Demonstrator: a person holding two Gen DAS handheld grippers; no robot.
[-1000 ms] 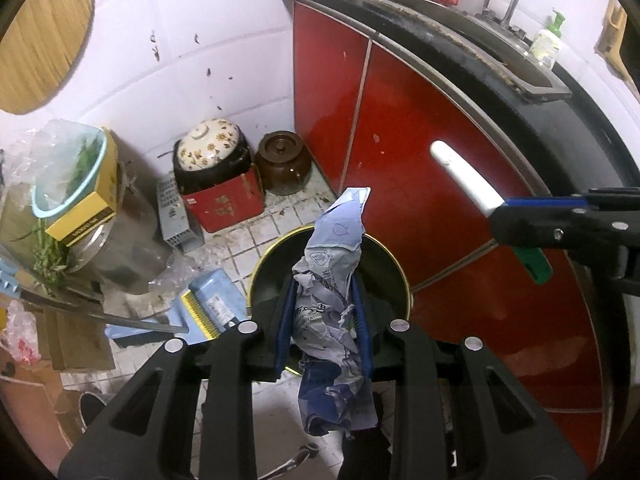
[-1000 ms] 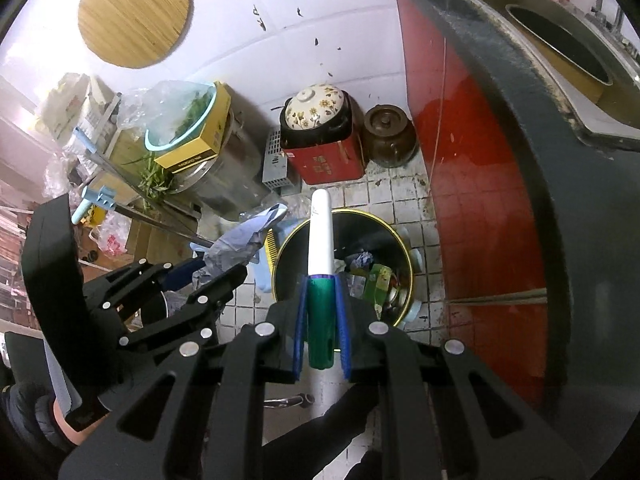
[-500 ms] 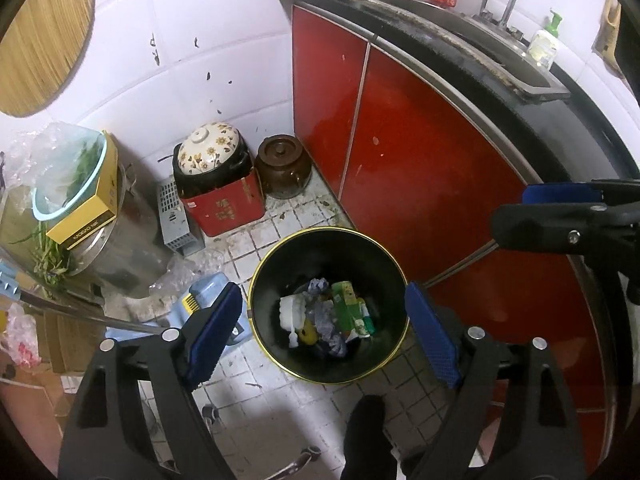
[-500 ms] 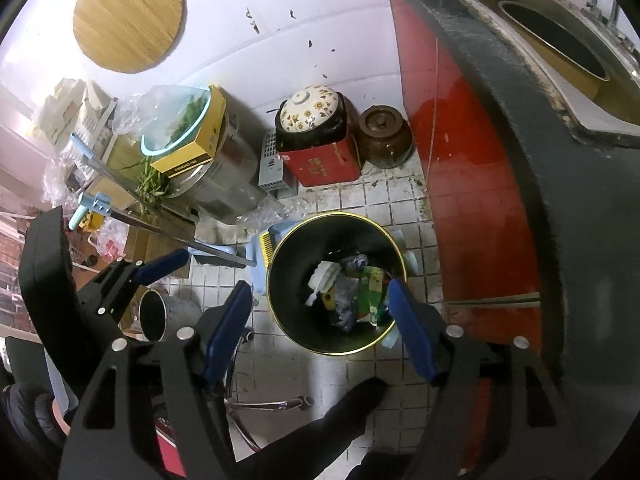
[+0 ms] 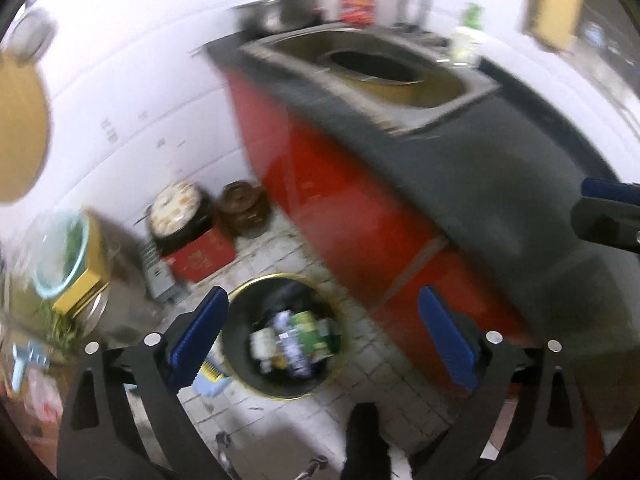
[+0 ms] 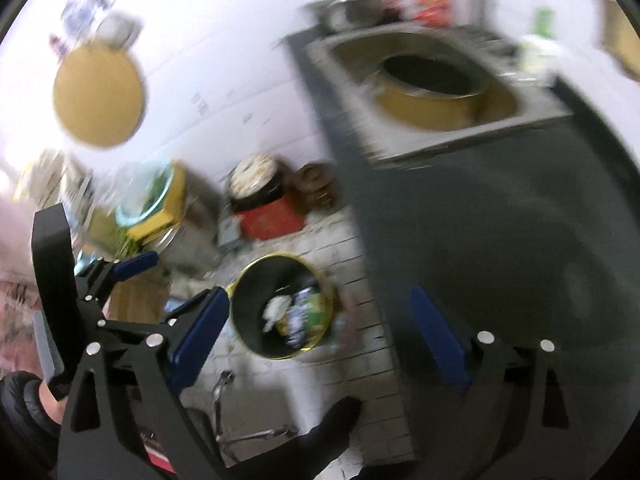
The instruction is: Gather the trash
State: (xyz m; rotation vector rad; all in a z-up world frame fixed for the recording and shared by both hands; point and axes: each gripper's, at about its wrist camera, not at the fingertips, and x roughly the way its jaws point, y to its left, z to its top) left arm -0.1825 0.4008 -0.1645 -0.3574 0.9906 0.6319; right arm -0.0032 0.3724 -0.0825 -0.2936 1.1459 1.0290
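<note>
Fingers [image 5: 198, 334] of the left gripper [image 5: 322, 338] stood wide apart and were opening, blue pads clear, nothing between them. Left wrist view, blurred: far below sat a round black trash bin [image 5: 240, 344] with a yellow rim on the tiled floor [image 5: 384, 364], trash [image 5: 294, 340] already inside, white, blue and green bits. Red cabinet fronts [image 5: 320, 184] ran under a dark surface [image 5: 480, 160] with a sink [image 5: 476, 84] let into it, a yellow-walled pot inside the sink. White tiled wall [image 5: 152, 92] behind; a flowered lid on a black pot [image 5: 178, 210] atop a red box, a brown jar [image 5: 244, 208] beside it. Right gripper tip [image 5: 610, 212] showed at the right edge.

Right wrist view, also blurred: right gripper [image 6: 320, 332] fingers [image 6: 200, 336] likewise wide apart and opening, empty. Same bin [image 6: 250, 312] lay below between them, trash [image 6: 298, 316] in it. Dark surface [image 6: 500, 240] filled the right side. Left gripper [image 6: 132, 266] at left, a black sleeve [image 6: 20, 404] behind it. Round wooden board [image 6: 98, 96] hung on the wall. Writing on the red box and on the packets by the sink was too blurred to read.
</note>
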